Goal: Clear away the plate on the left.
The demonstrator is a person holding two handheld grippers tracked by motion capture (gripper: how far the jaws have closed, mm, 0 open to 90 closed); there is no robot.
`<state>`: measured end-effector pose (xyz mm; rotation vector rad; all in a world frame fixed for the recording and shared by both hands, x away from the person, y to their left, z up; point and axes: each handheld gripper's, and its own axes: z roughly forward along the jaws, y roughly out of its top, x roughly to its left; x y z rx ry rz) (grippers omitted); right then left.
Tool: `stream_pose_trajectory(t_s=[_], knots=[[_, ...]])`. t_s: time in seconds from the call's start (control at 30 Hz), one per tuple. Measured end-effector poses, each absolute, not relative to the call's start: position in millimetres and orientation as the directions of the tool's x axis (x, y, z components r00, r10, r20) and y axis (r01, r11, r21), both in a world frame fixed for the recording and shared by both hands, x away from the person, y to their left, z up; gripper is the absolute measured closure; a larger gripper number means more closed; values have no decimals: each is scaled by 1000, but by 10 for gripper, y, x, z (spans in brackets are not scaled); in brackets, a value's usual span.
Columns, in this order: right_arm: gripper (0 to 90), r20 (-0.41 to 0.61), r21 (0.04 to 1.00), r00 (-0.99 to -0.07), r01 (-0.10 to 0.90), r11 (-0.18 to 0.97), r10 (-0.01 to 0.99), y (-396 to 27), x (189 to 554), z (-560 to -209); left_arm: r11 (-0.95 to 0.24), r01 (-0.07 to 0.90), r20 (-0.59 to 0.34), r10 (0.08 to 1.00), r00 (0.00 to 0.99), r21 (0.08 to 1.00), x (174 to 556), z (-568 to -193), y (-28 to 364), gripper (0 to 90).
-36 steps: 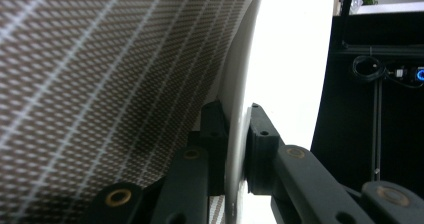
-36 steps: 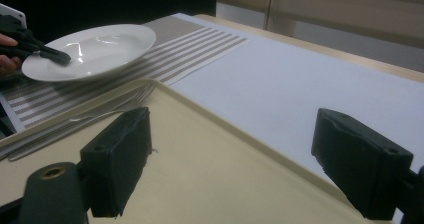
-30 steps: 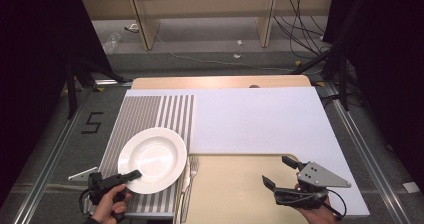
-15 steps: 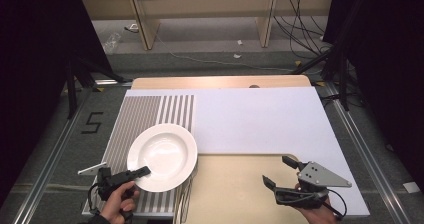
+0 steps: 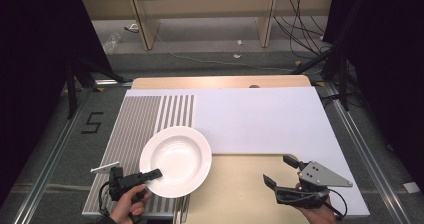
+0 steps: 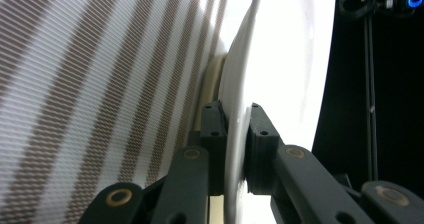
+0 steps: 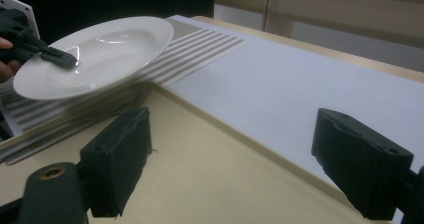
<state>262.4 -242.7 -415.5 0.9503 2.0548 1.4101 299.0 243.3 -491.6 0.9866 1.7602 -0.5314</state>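
A white deep plate (image 5: 175, 161) hangs tilted over the right edge of a brown-and-white striped placemat (image 5: 130, 124). My left gripper (image 5: 152, 174) is shut on the plate's near-left rim. In the left gripper view the rim of the plate (image 6: 280, 59) sits pinched between the jaws of the left gripper (image 6: 235, 129), with the placemat (image 6: 100, 84) behind. My right gripper (image 5: 279, 170) stands open over the bare wood at the front right, holding nothing. The right gripper view shows its jaws (image 7: 240, 154) wide apart, and the plate (image 7: 95, 54) held up by the left gripper (image 7: 50, 54) farther off.
A large white mat (image 5: 260, 119) covers the right and far part of the wooden table (image 5: 235, 194). Cutlery (image 7: 60, 134) lies beside the placemat's right edge, under the raised plate. Cables and stands surround the table on the floor.
The left gripper has carried the plate to the right and slightly away, so that it now overhangs the cutlery. The right gripper has stayed put and open.
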Motion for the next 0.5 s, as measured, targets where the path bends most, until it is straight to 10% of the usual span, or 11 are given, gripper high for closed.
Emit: stream_pose_trajectory(t_s=[0.5], knots=[[171, 6, 934, -647, 276, 227, 763, -2441, 2624, -4144, 500, 859, -907, 404, -121, 108, 3016, -4900, 2160, 810]])
